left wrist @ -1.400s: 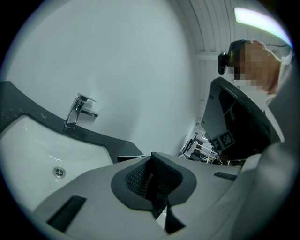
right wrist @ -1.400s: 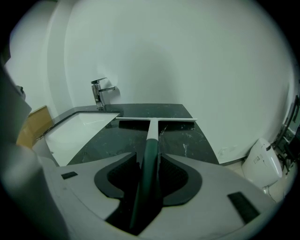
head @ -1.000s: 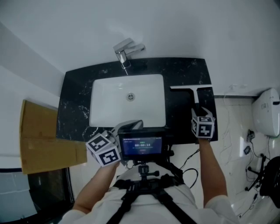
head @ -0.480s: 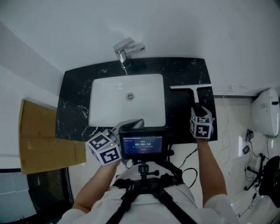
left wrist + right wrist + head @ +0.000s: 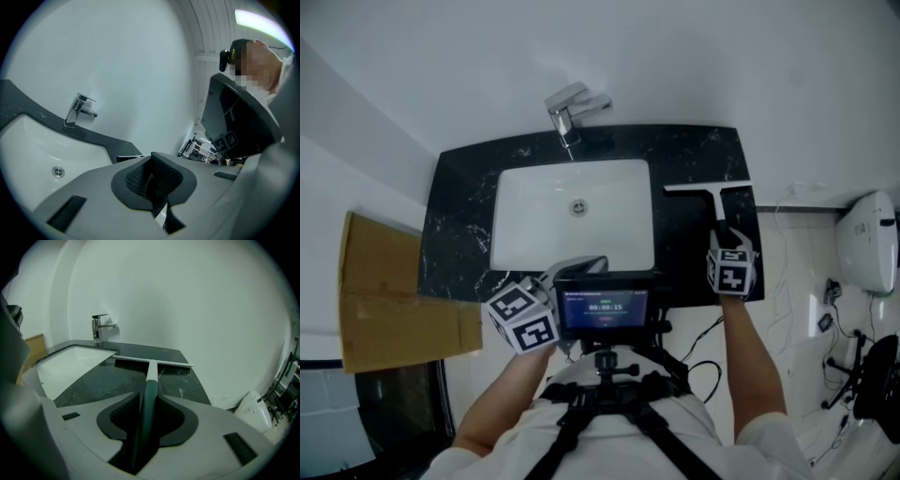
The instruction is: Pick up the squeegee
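The squeegee [image 5: 713, 191] lies on the black marble counter [image 5: 459, 220], right of the sink, with its white blade toward the wall. In the right gripper view the squeegee [image 5: 150, 372] has a white neck and a dark green handle that runs back between my jaws. My right gripper [image 5: 725, 242] is shut on that handle, with a pad pressed to each side of it [image 5: 148, 405]. My left gripper [image 5: 577, 270] hangs at the counter's front edge near the sink. It is shut with nothing between its pads [image 5: 152, 177].
A white sink basin [image 5: 572, 214] with a chrome tap [image 5: 567, 112] fills the counter's middle. Brown cardboard [image 5: 389, 295] leans at the left. A white toilet [image 5: 868, 242] and cables lie at the right. A screen on a chest rig [image 5: 605, 314] sits below the counter edge.
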Action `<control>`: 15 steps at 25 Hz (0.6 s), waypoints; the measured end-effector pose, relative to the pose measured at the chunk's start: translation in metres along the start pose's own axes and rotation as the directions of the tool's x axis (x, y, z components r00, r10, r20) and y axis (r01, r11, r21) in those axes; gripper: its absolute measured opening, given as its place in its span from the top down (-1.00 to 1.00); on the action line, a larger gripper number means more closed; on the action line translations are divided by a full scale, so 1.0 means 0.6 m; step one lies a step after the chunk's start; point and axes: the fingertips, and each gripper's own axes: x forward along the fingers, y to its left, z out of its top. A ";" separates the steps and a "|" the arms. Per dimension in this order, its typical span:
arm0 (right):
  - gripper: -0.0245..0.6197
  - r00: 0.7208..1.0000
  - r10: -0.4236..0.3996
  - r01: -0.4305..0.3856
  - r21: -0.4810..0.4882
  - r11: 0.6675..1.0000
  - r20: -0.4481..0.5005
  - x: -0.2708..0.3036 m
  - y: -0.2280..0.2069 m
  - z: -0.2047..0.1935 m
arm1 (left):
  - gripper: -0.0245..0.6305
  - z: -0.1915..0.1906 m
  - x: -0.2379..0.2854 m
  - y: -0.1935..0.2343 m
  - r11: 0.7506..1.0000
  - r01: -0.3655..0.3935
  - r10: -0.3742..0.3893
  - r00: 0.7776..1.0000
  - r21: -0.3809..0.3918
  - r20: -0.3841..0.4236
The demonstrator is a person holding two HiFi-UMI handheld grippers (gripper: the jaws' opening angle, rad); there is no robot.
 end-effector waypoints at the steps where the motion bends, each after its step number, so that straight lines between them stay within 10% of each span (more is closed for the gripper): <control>1: 0.64 1.000 -0.004 0.004 0.005 1.000 -0.006 0.001 -0.002 0.000 | 0.93 0.000 -0.001 0.000 1.000 -0.001 0.001 1.000 0.000 -0.001; 15: 0.66 1.000 0.019 -0.019 0.027 0.999 0.002 -0.015 -0.005 0.014 | 0.93 -0.007 -0.024 -0.003 1.000 -0.010 0.010 1.000 -0.003 0.014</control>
